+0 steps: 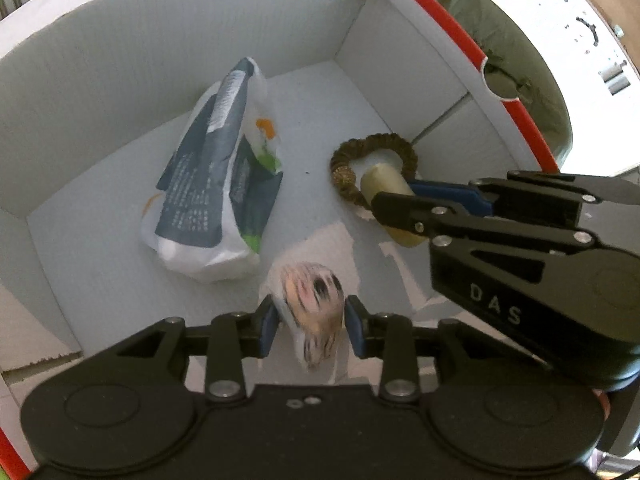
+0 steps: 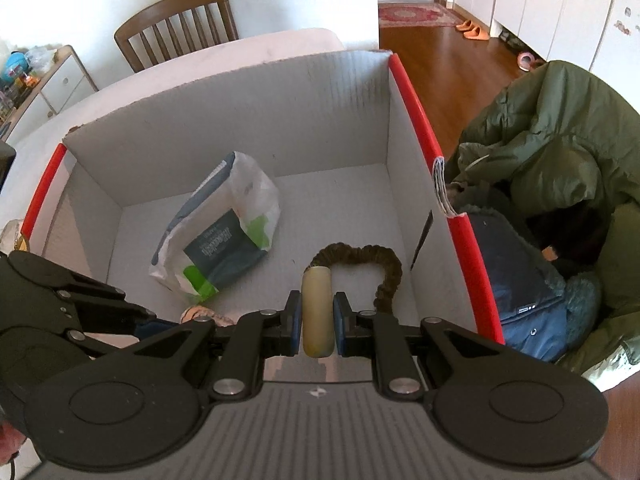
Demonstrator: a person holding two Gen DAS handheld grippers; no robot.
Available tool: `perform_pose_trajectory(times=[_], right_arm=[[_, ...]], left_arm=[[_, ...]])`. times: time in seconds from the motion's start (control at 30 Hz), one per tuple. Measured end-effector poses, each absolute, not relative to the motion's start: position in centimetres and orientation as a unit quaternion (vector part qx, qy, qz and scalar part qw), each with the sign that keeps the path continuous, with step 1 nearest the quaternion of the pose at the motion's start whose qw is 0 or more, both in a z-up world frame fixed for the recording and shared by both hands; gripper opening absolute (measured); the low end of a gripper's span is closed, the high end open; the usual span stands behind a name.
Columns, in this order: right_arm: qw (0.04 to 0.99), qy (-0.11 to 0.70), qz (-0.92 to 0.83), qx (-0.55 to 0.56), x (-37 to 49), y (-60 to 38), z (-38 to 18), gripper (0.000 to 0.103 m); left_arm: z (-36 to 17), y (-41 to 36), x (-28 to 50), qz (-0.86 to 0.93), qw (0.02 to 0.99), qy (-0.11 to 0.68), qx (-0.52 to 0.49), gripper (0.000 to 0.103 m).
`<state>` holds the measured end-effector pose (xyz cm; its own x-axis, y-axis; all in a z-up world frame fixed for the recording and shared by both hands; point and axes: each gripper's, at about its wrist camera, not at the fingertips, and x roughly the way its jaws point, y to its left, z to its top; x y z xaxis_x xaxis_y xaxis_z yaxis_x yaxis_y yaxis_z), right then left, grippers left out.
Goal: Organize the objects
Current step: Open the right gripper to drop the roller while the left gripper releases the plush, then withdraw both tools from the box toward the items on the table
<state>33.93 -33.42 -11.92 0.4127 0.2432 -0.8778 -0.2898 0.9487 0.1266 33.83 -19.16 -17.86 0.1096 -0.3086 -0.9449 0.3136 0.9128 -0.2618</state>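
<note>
Your left gripper [image 1: 310, 322] is clamping its blue pads on a small pale packet printed with a blurred pinkish-brown picture [image 1: 314, 304], holding it just above the floor of the white cardboard box [image 1: 120, 60], at the box's near side. Your right gripper [image 2: 317, 318] is squeezing a cream-yellow cylinder [image 2: 317, 308] between its own blue pads, the cylinder standing lengthwise along the fingers, and it is hanging inside the same box, close to the red-edged right wall [image 2: 416, 120].

Right at the tip of that cylinder, a brown fabric scrunchie [image 2: 368, 260] is lying on the box floor; in the left wrist view the cylinder's end is sitting over the ring's opening, though whether the two are touching cannot be told. Toward the middle of the box, left of the scrunchie, a crumpled white, dark blue and green plastic bag [image 1: 216, 184] is resting on the floor, well apart from both grippers.

Outside the box, beyond the red-edged wall, a green padded jacket [image 2: 560, 140] is lying heaped over a dark blue garment [image 2: 520, 280]. Behind the box's far wall, a brown wooden chair [image 2: 176, 20] is standing against the table [image 2: 280, 42].
</note>
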Motion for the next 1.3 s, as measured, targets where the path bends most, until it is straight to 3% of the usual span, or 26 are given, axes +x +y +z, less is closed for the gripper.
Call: perform_pose_trajectory(times=[0.2,0.33,0.83,0.97,1.3], right_arm=[[0.837,0.522,0.164,-0.003,34.1,-34.0,-11.7,0.016],[0.838,0.52,0.164,0.007,34.0,-34.3,-11.3,0.016],[0.855,0.489,0.171,0.037,31.2,-35.3,-7.3,0.019],[0.862,0.472,0.18,0.034,30.0,-35.0,-5.7,0.029],[0.878,0.437,0.193,0.033,27.3,-33.9,-2.3,0.029]], left_arm=[[-18.0,-19.7,33.6,-0.216,0.745,0.632,0.014,0.053],[-17.3,-19.7,32.8,-0.218,0.76,0.612,0.024,0.058],[-12.5,-17.5,30.0,-0.205,0.821,0.533,0.01,0.063],[-11.0,-16.4,29.0,-0.2,0.836,0.511,0.005,0.063],[-7.7,-13.2,26.3,-0.182,0.866,0.466,-0.011,0.064]])
